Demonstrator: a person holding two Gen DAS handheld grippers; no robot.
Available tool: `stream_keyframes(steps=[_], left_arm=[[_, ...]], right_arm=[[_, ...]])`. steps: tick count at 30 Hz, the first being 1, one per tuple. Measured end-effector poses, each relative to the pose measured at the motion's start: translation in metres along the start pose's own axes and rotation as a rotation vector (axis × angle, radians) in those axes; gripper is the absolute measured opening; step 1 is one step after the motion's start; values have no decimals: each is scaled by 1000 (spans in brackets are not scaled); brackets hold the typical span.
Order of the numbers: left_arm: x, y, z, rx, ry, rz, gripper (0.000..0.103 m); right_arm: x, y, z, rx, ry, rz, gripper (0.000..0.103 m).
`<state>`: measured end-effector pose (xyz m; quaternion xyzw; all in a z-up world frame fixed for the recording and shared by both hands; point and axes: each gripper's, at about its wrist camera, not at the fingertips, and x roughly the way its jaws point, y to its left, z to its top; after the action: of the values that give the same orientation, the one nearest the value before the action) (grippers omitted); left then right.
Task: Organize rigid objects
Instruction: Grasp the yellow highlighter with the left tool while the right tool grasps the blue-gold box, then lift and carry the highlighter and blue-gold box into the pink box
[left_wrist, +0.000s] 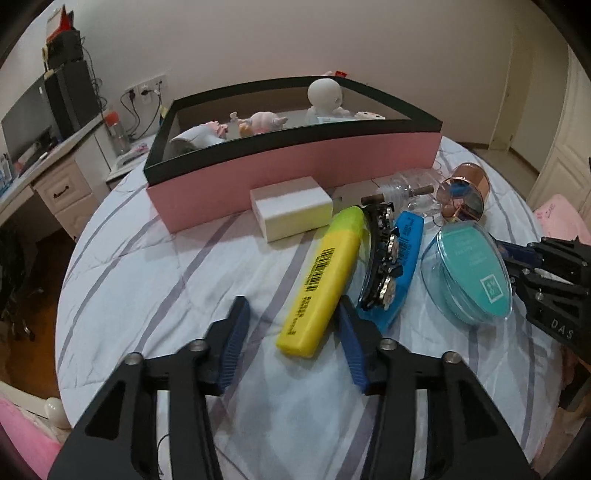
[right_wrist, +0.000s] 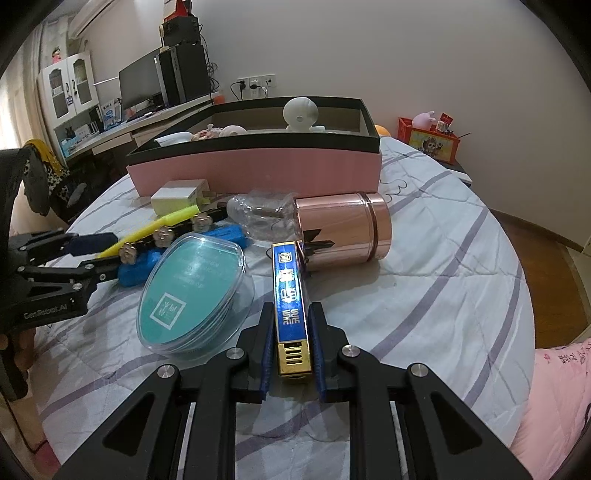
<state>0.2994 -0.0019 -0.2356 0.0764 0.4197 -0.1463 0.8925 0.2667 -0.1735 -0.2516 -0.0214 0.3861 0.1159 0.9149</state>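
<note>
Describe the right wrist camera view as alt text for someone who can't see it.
The right gripper clamps a blue-and-gold lighter above a striped bedsheet. Ahead lie a rose-gold tin, a teal-lidded clear case and a pink box.

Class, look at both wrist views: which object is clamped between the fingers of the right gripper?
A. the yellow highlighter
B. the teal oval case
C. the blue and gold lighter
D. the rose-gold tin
C: the right gripper is shut on the blue and gold lighter, its pads pressing both long sides.
</note>
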Motion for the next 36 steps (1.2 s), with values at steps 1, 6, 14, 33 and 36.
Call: stream_keyframes(steps=[1,6,14,33,36], left_arm=[[1,-1,1,1,-1,-6,26],[-2,-3,-4,-16,-27,-13,21],[-30,15,-39,-149,-37,8,12],[-17,25,-29,-197,-59,78,19],[-16,22,-28,-176,-71,87,16]], right_arm=[[0,0,0,-1,0,-2,17],[0,2,0,-4,-3,-8,17],[-6,2,-7,9,-12,-28,17],[2,4,4,15,11,-67,22],[9,6,10,-1,32,-77,40]])
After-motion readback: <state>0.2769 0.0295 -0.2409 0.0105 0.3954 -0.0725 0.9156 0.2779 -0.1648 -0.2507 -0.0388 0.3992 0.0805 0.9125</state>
